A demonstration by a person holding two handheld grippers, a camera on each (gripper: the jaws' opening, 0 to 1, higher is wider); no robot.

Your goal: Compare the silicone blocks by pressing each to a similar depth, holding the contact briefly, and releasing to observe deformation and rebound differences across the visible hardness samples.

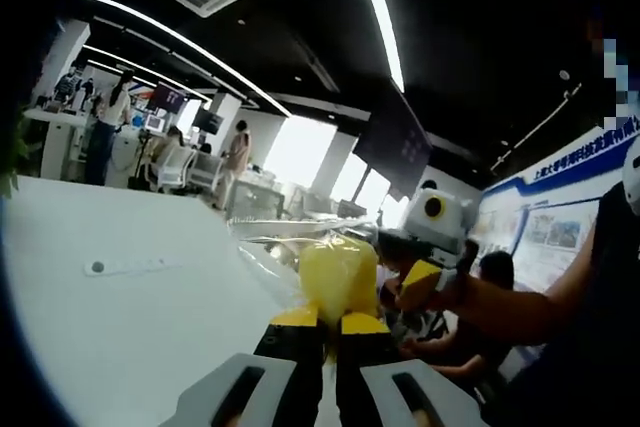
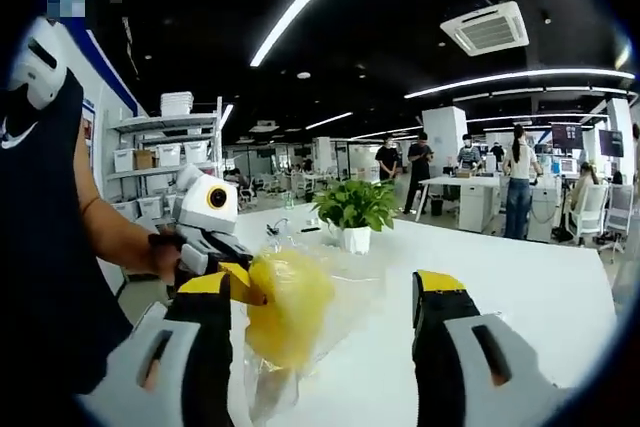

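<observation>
An open-plan office with long ceiling light strips surrounds a broad white worktop (image 1: 120, 327) that carries the scene. In the left gripper view, the left gripper (image 1: 329, 324) has its yellow-tipped jaws drawn together on the lower edge of a clear plastic bag (image 1: 290, 247) holding a yellow silicone block (image 1: 338, 277); the bag is lifted off the worktop. Just beyond the block, the right gripper (image 1: 425, 282) comes in from the right, its yellow tip near the bag's far side, a person's forearm (image 1: 520, 302) behind it. To the left of the bag the worktop lies wide and bare up to its far edge, apart from a small flat white strip (image 1: 125, 267), probably a power strip, though it is too small to be sure.

In the right gripper view, the right gripper (image 2: 330, 312) stands released, its jaws spread wide, with the yellow block (image 2: 285, 307) hanging between them, close to the left jaw and well apart from the right one. The left gripper (image 2: 215, 247) grips the bag (image 2: 340, 277) from the left. Past the bag a potted plant (image 2: 353, 209) sits on the worktop (image 2: 540, 297), with open white surface running to the right edge. People stand at desks (image 2: 480, 197) well beyond.
</observation>
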